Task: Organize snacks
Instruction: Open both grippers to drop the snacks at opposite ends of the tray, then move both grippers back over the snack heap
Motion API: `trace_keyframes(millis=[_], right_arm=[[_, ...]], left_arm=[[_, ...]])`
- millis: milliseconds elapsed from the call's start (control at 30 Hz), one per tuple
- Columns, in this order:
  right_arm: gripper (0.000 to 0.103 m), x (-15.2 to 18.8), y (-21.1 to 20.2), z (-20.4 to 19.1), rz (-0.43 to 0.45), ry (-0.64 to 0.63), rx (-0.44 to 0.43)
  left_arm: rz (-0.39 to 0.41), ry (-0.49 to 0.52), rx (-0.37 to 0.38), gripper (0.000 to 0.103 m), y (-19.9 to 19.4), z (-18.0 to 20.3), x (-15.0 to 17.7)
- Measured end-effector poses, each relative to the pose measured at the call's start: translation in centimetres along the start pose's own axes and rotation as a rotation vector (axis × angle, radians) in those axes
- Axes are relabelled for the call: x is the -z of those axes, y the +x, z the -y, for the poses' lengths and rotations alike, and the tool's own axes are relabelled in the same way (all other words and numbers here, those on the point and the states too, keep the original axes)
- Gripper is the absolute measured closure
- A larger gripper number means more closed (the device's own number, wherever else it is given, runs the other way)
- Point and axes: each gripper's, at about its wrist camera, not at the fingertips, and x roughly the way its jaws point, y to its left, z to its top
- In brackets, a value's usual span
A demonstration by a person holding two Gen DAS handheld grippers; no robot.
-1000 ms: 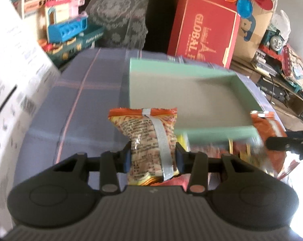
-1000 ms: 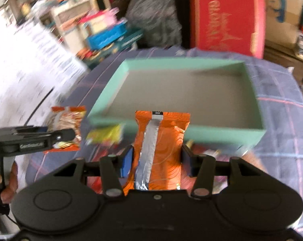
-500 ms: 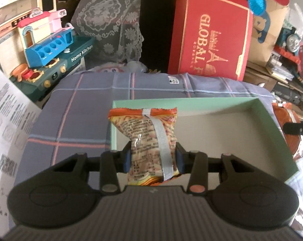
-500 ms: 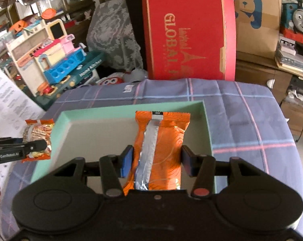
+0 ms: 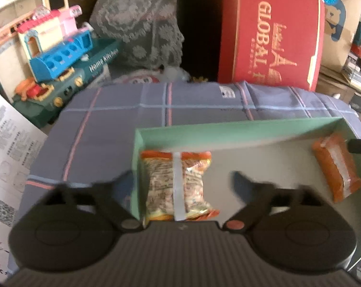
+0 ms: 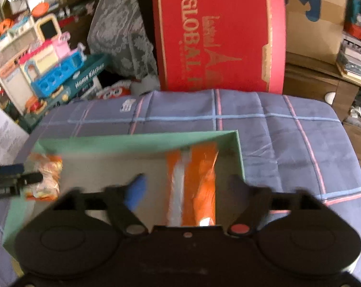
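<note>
Snack packets are both landing in the green tray (image 5: pixel 228 131) right now, so this looks like the drop-off part of the tidy-up. The peanut-style packet (image 5: pixel 178 186) with the orange ends lies along the tray's left wall, its top near the far left corner, and it sits between the fingers of the left gripper (image 5: pixel 180 184), whose jaws are swinging apart with nothing pressing on it anymore. One finger hangs outside the tray wall, over the checked cloth.

Same deal on the other side: the orange packet (image 6: pixel 194 181) with the silver seam lies by the tray's right wall, reaching toward the far right corner, and the right gripper (image 6: pixel 187 186) is opening its jaws too, pads clear of the wrapper on both sides. It's blurry enough that I can't say whether either packet is fully settled flat on the tray floor or just dropping the last bit.

Progress-wise, I'd call it two snacks in, one at each end, with the whole middle of the tray bare. The plaid-covered table (image 6: pixel 288 129) beyond the tray shows no more snacks, but the near side is hidden behind the gripper bodies, so whether more are waiting is anyone's guess.
</note>
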Motion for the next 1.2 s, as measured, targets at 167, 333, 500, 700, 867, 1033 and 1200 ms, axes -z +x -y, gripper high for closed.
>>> trace_keyframes(millis=[167,333,500,700,867,1033,1200], right_arm=[[0.0,0.5,-1.7,-0.2,0.02,0.012,-0.015],[0.0,2.1,-4.4,-0.6,0.011,0.024,-0.068],[0.0,5.1,-8.5,-2.1,0.084,-0.034,-0.13],[0.0,8.1,-12.9,-4.9,0.091,-0.117,-0.194],[0.0,10.4,-15.2,-7.3,0.043,-0.151,-0.208],[0.0,12.6,-16.9,-9.3,0.012,-0.149,-0.247],[0.0,15.2,-17.6,-10.1,-0.021,-0.112,-0.271]], left_arm=[[0.009,-0.001,0.018,0.0,-1.9,0.5,0.4],[-0.002,0.001,0.04,0.0,-4.5,0.9,2.3],[-0.029,0.014,0.061,0.0,-7.2,1.2,5.5],[-0.05,0.014,0.084,0.0,-10.3,1.3,9.4],[-0.064,0.009,0.094,0.0,-12.5,0.9,12.3],[-0.093,-0.004,0.09,0.0,-13.6,0.3,15.6],[-0.145,-0.019,0.084,0.0,-14.1,-0.6,19.1]])
